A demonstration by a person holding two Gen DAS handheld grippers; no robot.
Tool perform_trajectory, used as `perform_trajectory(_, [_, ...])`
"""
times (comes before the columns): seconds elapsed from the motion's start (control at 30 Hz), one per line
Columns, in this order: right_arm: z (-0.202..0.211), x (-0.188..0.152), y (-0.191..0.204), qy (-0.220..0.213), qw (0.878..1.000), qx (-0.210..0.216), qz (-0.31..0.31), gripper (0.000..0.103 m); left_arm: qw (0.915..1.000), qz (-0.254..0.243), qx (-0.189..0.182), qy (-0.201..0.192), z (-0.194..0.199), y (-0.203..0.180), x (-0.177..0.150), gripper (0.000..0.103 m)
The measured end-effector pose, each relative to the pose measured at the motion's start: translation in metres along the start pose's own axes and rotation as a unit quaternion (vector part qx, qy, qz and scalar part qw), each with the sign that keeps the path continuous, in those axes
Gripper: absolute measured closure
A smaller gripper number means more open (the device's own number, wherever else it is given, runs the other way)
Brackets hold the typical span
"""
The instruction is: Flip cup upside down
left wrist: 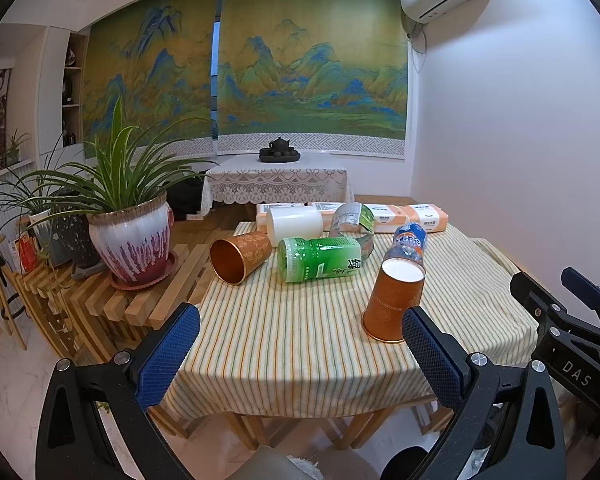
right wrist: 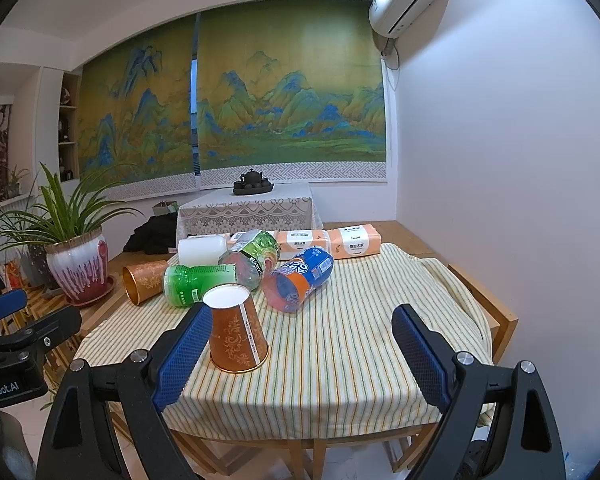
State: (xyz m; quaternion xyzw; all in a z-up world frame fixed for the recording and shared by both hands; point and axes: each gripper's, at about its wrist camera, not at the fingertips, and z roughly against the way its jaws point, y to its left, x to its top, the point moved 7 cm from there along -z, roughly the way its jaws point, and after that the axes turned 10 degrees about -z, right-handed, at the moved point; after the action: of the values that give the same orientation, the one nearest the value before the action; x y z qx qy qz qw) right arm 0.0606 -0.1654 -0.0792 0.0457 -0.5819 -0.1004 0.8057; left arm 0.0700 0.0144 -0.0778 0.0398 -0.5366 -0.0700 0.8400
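Already the nearer orange paper cup [right wrist: 236, 330] stands mouth-down on the striped bench [right wrist: 340, 360], white base up, so the flip looks done for that one. At the far left edge a second orange cup [left wrist: 240, 255] lies on its side, mouth toward the camera, just beside the green bottle [left wrist: 320, 258].

The left hand-held gripper [left wrist: 300, 344] is spread wide and holds nothing; the right hand-held gripper [right wrist: 302, 350] is equally wide and empty, its left finger close beside the inverted cup.

Risks, as I judge them: a careless finger could tip the light upturned cup, and reaching for the lying cup could nudge it off the bench edge or roll the bottles.

Count: two orange cups, three bottles lying down, one white roll [left wrist: 296, 224], two tissue packs [right wrist: 330, 242].
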Motion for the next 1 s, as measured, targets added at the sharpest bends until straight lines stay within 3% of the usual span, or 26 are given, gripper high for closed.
perform_trajectory(1.0, [0.0004,0.0003,-0.0009,-0.001,1.0,0.0,-0.001,0.014,1.0,-0.003,-0.002,-0.002,0.0008,-0.0043,0.0012,0.001])
